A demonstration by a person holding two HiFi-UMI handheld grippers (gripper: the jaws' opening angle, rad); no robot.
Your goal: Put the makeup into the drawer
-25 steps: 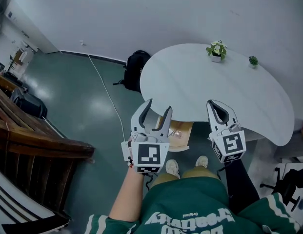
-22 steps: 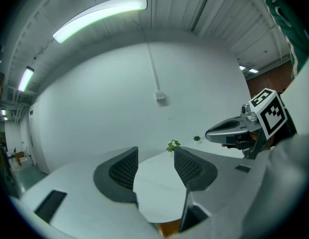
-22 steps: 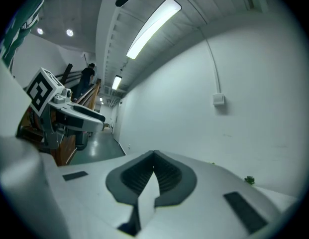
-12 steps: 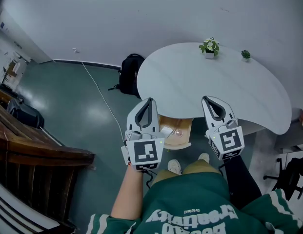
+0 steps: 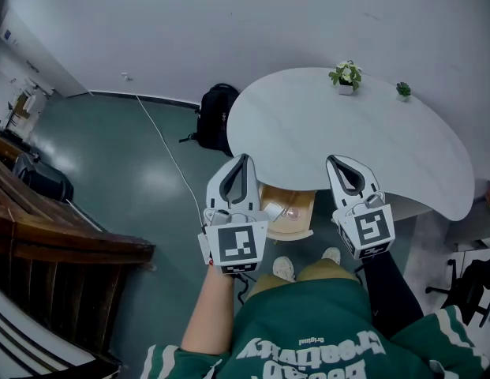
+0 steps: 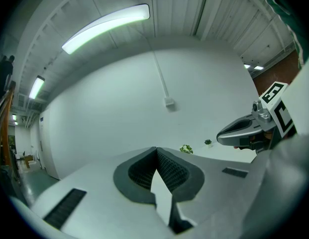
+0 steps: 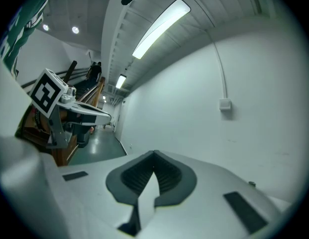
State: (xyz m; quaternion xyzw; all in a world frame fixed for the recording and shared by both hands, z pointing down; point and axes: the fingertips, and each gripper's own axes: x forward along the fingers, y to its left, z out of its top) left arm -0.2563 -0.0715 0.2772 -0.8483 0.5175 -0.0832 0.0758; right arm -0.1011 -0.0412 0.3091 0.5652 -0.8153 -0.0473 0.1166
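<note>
In the head view both grippers hang side by side in front of the person, over the near edge of a round white table (image 5: 387, 156). My left gripper (image 5: 244, 159) is shut with nothing in it, and my right gripper (image 5: 337, 161) is shut and empty too. Between and below them a light wooden drawer (image 5: 301, 221) stands pulled out from under the table, with small pale items (image 5: 289, 210) lying in it; I cannot tell what they are. The left gripper view shows its jaws (image 6: 156, 150) pressed together against a bare wall. The right gripper view shows the same of its own jaws (image 7: 154, 154).
Two small potted plants (image 5: 345, 76) (image 5: 403, 91) stand at the table's far side. A black backpack (image 5: 217, 115) sits on the green floor by the wall, next to a white cable (image 5: 170, 158). Dark wooden steps (image 5: 55, 235) lie at the left, a black chair (image 5: 472, 284) at the right.
The left gripper's jaws, open a second ago, have closed on nothing. Both grippers have crept slightly forward and up over the drawer. The right gripper stayed shut.
</note>
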